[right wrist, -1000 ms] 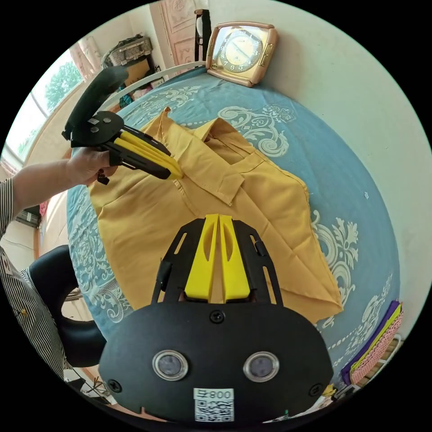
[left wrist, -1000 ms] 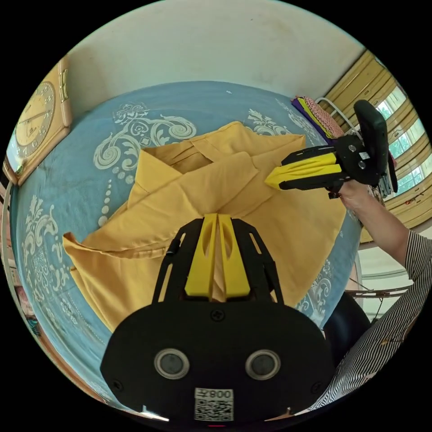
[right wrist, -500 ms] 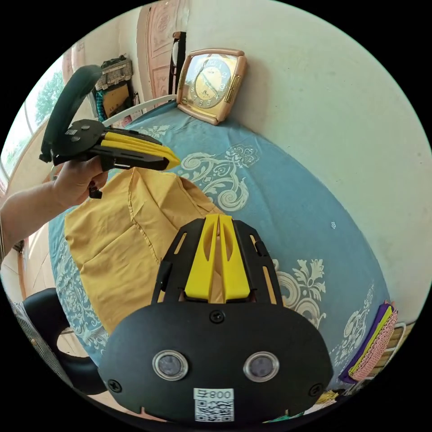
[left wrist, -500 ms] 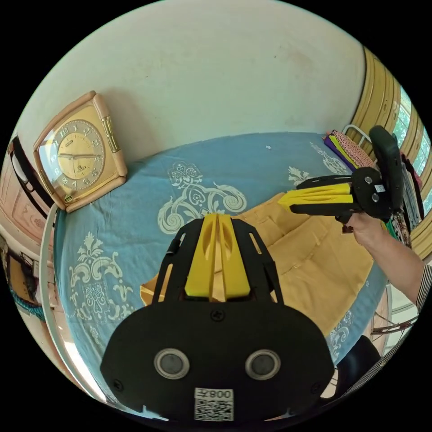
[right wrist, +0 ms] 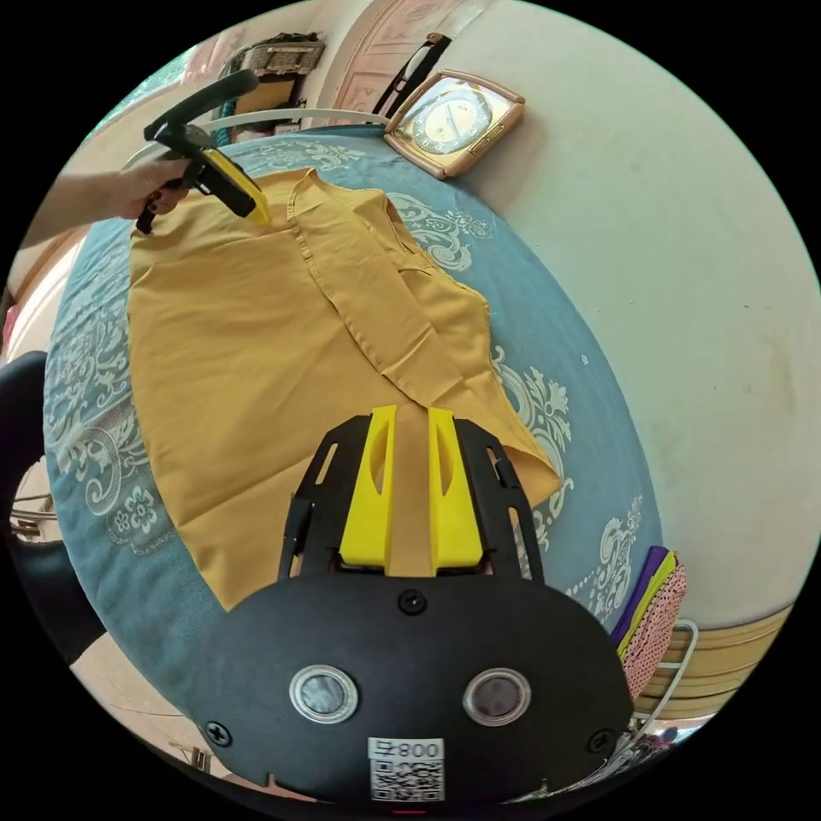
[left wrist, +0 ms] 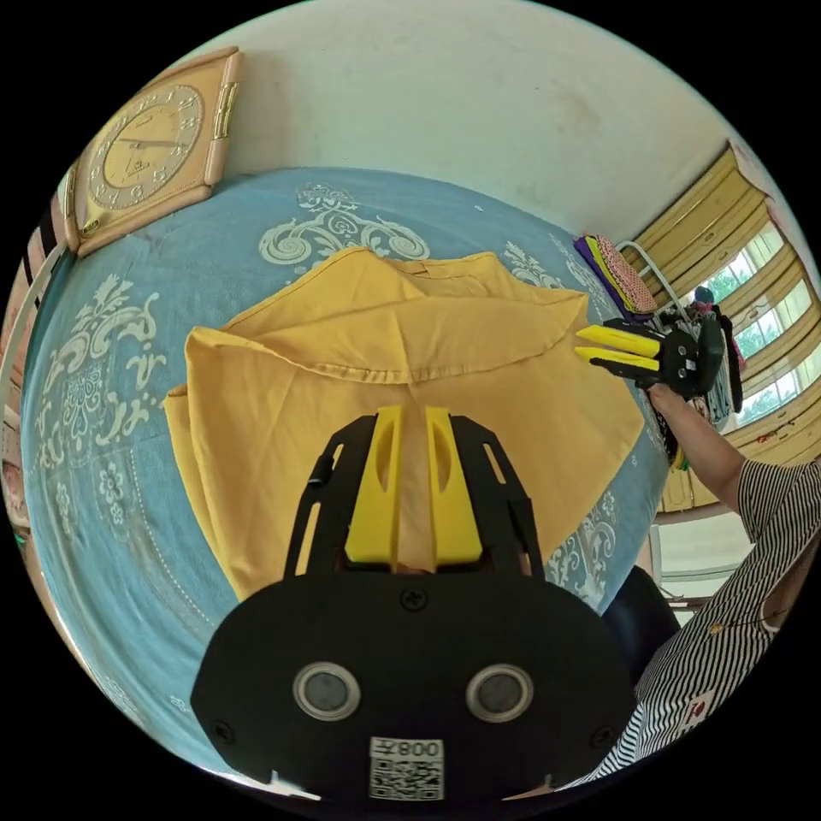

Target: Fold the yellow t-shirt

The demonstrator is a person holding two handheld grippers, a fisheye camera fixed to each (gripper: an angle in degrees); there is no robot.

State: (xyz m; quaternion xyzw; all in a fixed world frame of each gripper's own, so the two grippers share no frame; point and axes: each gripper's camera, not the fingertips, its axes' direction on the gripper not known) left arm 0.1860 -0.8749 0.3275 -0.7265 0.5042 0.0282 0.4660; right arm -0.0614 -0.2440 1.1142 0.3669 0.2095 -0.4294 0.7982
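The yellow t-shirt point(left wrist: 385, 342) lies on the blue patterned cover point(left wrist: 85, 385), folded over itself, with a seamed edge running across it. In the left gripper view my left gripper point(left wrist: 414, 412) hovers just over the near part of the shirt, jaws apart, nothing between them. My right gripper point(left wrist: 586, 342) stands open at the shirt's right edge. In the right gripper view the right gripper point(right wrist: 412, 410) is open above the shirt point(right wrist: 256, 325). There the left gripper point(right wrist: 261, 214), held by a hand, points at the shirt's far corner.
A framed clock point(left wrist: 150, 150) leans on the wall at the cover's far edge. A stack of folded cloths point(left wrist: 616, 269) lies beyond the right gripper. A black rounded seat point(left wrist: 641, 616) and a striped sleeve point(left wrist: 735, 581) are at the near side.
Both grippers, shut on the shirt's edge a second ago, lifted it, carried it over the shirt and have opened. The cloth now lies flat, folded over.
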